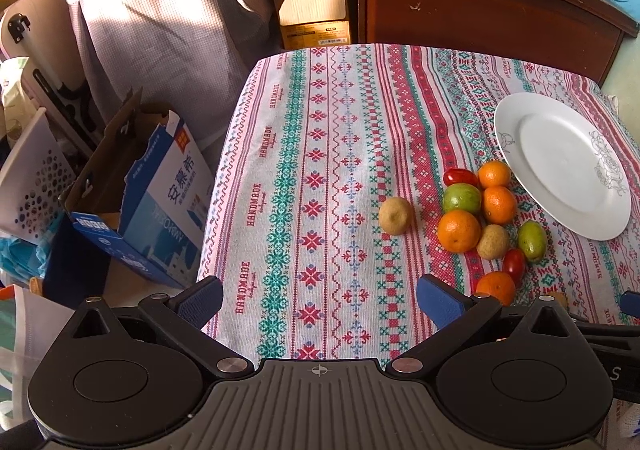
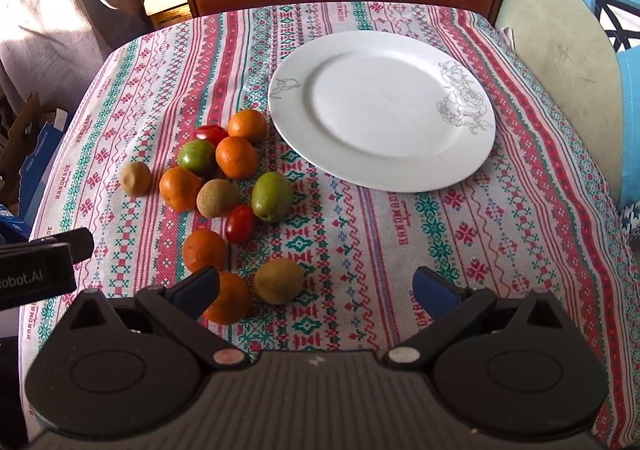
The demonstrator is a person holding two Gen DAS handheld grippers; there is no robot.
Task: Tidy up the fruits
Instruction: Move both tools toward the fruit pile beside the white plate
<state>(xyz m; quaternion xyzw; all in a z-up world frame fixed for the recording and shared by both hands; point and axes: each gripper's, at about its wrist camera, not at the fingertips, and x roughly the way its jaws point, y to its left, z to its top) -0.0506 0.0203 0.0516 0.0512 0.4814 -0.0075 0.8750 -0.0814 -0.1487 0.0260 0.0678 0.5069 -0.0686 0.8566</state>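
A cluster of small fruits lies on the patterned tablecloth (image 2: 400,234): several oranges (image 2: 236,157), two green fruits (image 2: 272,190), two red tomatoes (image 2: 241,223) and tan-brown fruits (image 2: 278,281). An empty white plate (image 2: 380,109) sits to their right. In the left wrist view the fruits (image 1: 459,230) and the plate (image 1: 560,165) lie to the right. My left gripper (image 1: 320,300) is open and empty over bare cloth, left of the fruits. My right gripper (image 2: 316,292) is open and empty, with the nearest orange (image 2: 230,300) by its left finger.
A dark wooden cabinet (image 1: 480,1) stands behind the table. Cardboard boxes (image 1: 152,193) and a white perforated basket (image 1: 32,177) sit on the floor beyond the table's left edge. The left gripper's body (image 2: 36,274) shows at the left of the right wrist view.
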